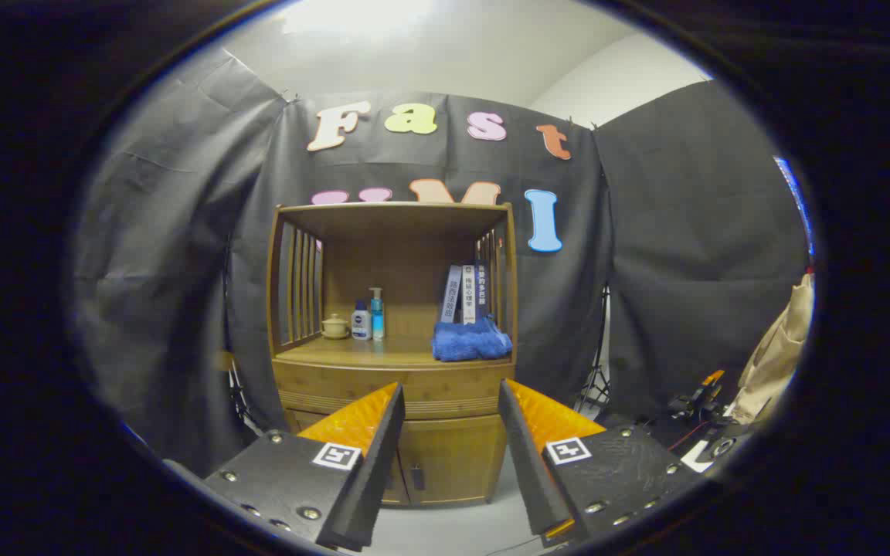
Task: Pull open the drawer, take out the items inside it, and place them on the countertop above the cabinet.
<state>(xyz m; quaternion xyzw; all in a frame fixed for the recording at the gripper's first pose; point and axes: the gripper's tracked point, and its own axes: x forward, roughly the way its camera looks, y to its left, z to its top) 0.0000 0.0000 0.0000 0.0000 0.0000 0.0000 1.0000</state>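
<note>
A wooden cabinet (395, 309) stands ahead against the black cloth wall. Its drawer (391, 386) is closed, a long front just under the countertop (368, 354). My gripper (451, 390) is open, some way short of the cabinet, with nothing between its fingers; the tips frame the drawer front's right half. On the countertop I see a small ceramic pot (334, 327), a white bottle (361, 321), a blue pump bottle (377, 313), a folded blue towel (470, 341) and three upright books (466, 294). What is inside the drawer is hidden.
Below the drawer are two closed cabinet doors (445, 463) with small handles. Slatted wooden sides and a top shelf enclose the countertop. Stands and cables (692, 405) and a beige cloth (781, 347) sit off to the right on the pale floor (453, 529).
</note>
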